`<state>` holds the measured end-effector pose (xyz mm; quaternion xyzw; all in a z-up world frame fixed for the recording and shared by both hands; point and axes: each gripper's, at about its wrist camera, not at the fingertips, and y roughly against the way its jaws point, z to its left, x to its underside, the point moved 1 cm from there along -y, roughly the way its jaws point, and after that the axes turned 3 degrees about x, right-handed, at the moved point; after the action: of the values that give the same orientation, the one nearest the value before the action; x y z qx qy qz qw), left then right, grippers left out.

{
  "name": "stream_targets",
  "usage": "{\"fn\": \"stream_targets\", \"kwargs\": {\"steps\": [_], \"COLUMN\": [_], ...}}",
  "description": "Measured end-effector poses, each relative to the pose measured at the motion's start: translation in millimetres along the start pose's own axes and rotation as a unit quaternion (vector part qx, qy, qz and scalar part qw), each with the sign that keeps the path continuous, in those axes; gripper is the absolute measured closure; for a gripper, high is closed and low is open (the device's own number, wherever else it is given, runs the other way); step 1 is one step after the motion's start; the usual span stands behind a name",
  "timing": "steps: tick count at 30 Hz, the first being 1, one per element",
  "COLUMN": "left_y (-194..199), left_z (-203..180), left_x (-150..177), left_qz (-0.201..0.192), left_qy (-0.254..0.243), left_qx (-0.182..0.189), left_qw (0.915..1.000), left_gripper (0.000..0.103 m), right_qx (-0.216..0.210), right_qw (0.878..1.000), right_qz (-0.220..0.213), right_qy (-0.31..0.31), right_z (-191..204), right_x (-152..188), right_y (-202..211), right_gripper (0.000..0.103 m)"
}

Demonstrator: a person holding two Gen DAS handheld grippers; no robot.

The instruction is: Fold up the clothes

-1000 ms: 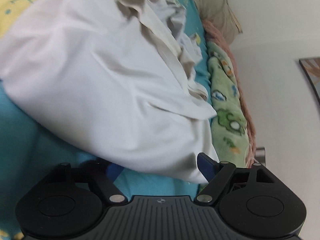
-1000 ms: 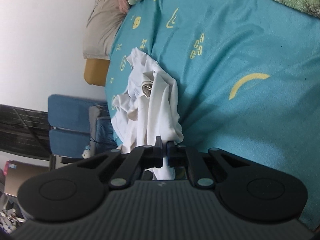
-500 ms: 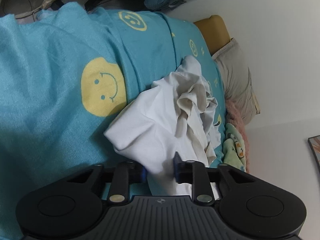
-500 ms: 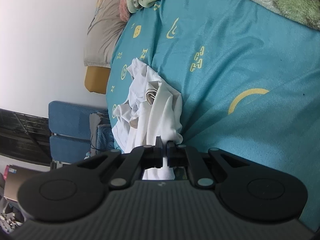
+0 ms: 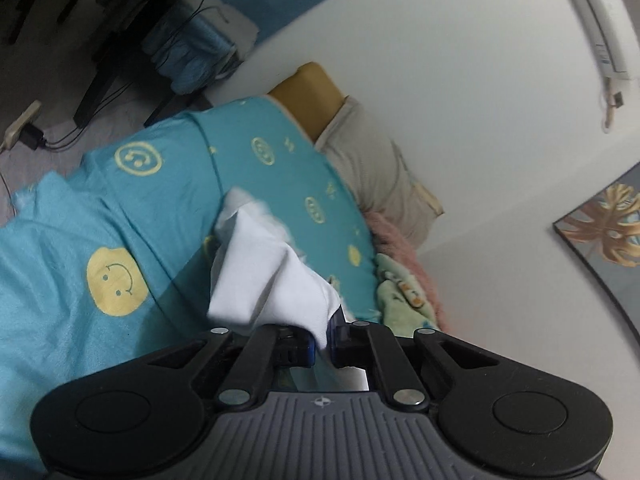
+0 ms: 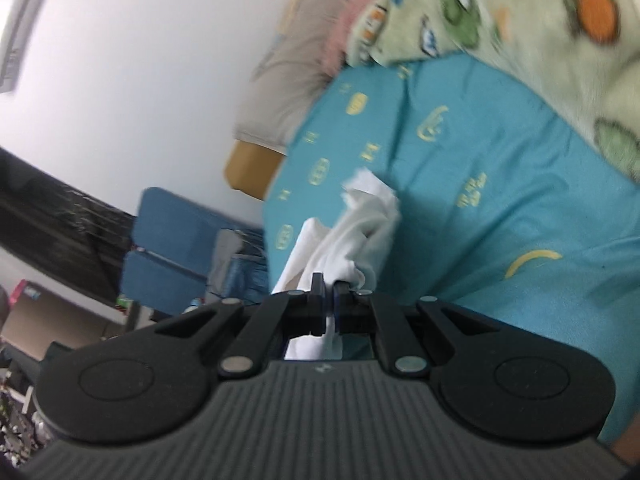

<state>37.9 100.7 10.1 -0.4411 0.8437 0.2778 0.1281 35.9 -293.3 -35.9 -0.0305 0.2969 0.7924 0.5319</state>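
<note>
Nearest each lens, one black two-finger gripper was in view per hand, two in all. The left gripper had just been closing, and its blue-padded fingers were clamped on an edge of the one white soft cotton garment. The right gripper had its fingers pressed together on another bunched part of the same garment, with white cloth showing through the gap behind the fingertips.

The garment hung forward from both grips, creased and gathered, above the turquoise bedsheet printed with yellow smiley faces; whether its far end touched the sheet could not be told.

Judged from its drape, the fabric was light, limp and without stiffness; it would sag wherever unsupported and would not slip readily from padded fingers. Hold was best taken at two edges or corners well apart, so the cloth could be spread flat before folding.

Further off lay one pale green fleece blanket with cartoon prints, one pink fluffy cover beside it, and one beige pillow against the white wall. One framed leaf picture hung there.
</note>
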Motion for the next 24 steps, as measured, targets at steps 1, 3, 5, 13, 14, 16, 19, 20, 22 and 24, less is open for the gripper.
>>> {"fn": "stream_targets", "kwargs": {"steps": [1,3,5,13,14,16,19,20,22,24], "left_y": [14.4,42.4,71.6,134.5,130.7,115.6,81.8,69.3,41.5,13.7], "left_z": [-7.8,-21.3,-31.9,-34.1,-33.3,-29.3,-24.0,-22.8,-21.2,-20.5], "left_x": [0.5,6.3,16.7,44.9,44.7,40.2,27.7,23.0,12.7,2.7], "left_qz": [0.001,0.005,0.012,0.046,0.050,0.057,0.063,0.061,0.061,0.059], "left_qy": [-0.001,-0.003,-0.006,0.003,0.002,0.011,0.011,0.008,-0.003,-0.015], "left_qx": [0.004,0.007,0.004,-0.007,-0.011,-0.020,-0.040,-0.048,-0.063,-0.078], "left_qw": [1.0000,1.0000,0.9999,0.9989,0.9987,0.9981,0.9972,0.9969,0.9962,0.9951], "left_gripper": [0.097,0.097,0.097,0.096,0.096,0.096,0.096,0.095,0.095,0.095], "right_qx": [-0.004,-0.008,-0.010,0.000,0.005,0.014,0.030,0.033,0.043,0.055], "right_qw": [1.000,1.000,1.000,1.000,1.000,1.000,0.999,0.999,0.998,0.998], "right_qz": [-0.003,-0.007,-0.009,0.012,0.012,0.014,0.015,0.016,0.015,0.018], "right_qy": [0.003,0.009,0.014,0.023,0.023,0.023,0.027,0.027,0.030,0.029], "right_z": [4.5,8.9,10.8,-13.4,-13.9,-14.8,-13.0,-11.8,-9.5,-10.5], "right_x": [0.1,2.9,8.5,40.2,38.4,34.6,23.6,20.0,13.2,4.4], "right_y": [12.3,38.8,65.6,137.9,133.5,124.5,95.3,83.3,58.4,30.0], "right_gripper": [0.097,0.097,0.097,0.097,0.097,0.097,0.097,0.097,0.096,0.096]}}
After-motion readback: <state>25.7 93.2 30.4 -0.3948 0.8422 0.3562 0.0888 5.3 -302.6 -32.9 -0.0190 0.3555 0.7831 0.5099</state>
